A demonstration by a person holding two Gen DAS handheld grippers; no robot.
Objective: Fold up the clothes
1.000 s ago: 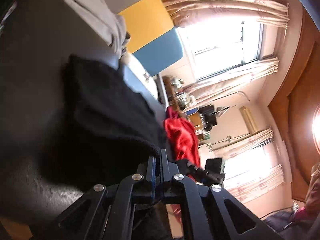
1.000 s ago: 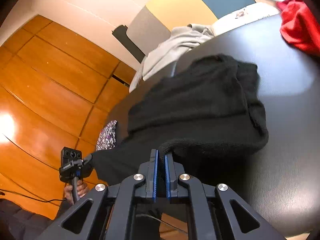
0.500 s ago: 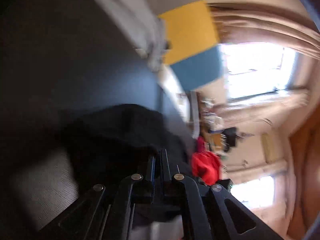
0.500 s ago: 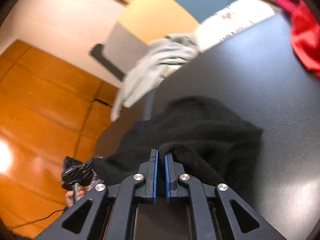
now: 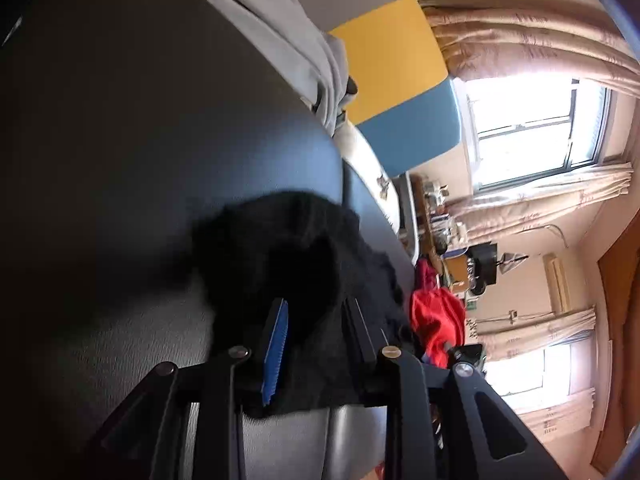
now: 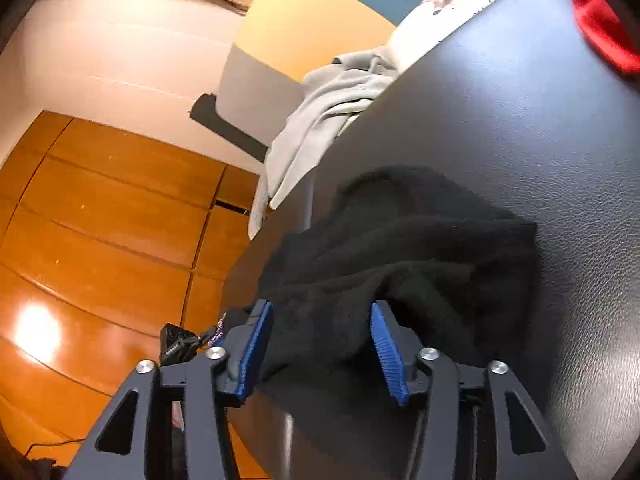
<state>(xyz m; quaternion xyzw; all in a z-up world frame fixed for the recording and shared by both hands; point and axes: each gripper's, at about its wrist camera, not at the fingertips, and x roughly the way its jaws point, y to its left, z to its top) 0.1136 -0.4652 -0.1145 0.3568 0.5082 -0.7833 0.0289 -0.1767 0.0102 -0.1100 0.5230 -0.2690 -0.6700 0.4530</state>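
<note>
**Dark tabletop, black garment, both grippers apart**

Dark leather-textured tabletop (image 6: 540,128) carries a bunched black garment (image 6: 420,240) near its edge. Left hand-held gripper (image 5: 316,320): fingers spread, cloth between, contact unclear in shadow. Right hand-held gripper (image 6: 320,340): fingers spread astride a fold. Grey garment (image 6: 320,120) and red garment (image 5: 436,320) lie apart.
</note>
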